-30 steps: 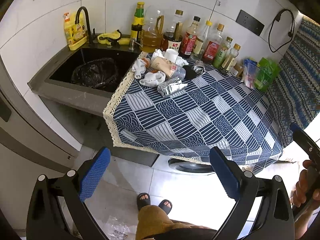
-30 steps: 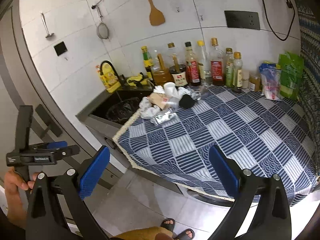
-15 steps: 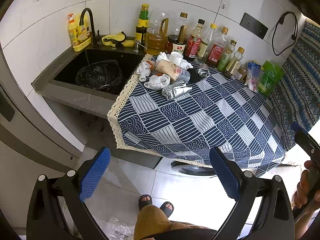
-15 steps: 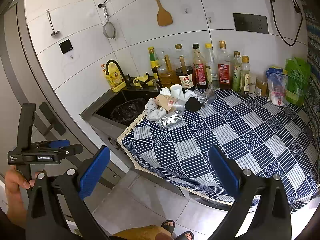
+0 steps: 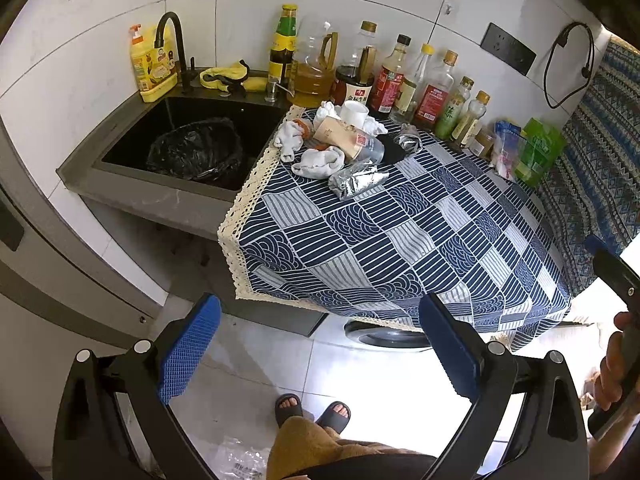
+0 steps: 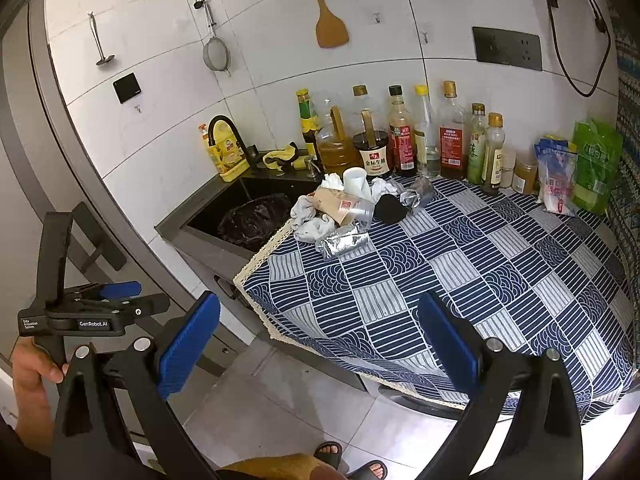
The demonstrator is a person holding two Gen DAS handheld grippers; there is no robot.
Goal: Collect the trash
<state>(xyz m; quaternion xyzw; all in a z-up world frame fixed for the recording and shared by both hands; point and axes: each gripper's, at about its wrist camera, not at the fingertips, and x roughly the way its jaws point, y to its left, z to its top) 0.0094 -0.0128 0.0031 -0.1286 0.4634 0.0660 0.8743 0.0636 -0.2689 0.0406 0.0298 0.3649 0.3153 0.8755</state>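
A heap of trash lies at the far left corner of the blue patterned tablecloth (image 5: 400, 236): crumpled white tissues (image 5: 318, 162), a foil wrapper (image 5: 356, 180), a plastic cup with a brown sleeve (image 5: 348, 140), a white paper cup (image 5: 354, 112) and a black wad (image 5: 390, 150). The same heap shows in the right wrist view, with the foil wrapper (image 6: 340, 242) nearest. A black trash bag (image 5: 196, 152) lines the sink. My left gripper (image 5: 320, 344) and right gripper (image 6: 320, 344) are both open, empty, and held well short of the table.
A row of sauce and oil bottles (image 5: 384, 76) stands along the tiled wall. Snack bags (image 5: 536, 152) sit at the table's far right. A faucet (image 5: 172, 44) and yellow soap bottle (image 5: 150, 68) flank the sink. A person's sandalled feet (image 5: 312, 410) stand on the tile floor.
Both views have drifted slightly closer and higher toward the table. Both grippers stay open and empty.
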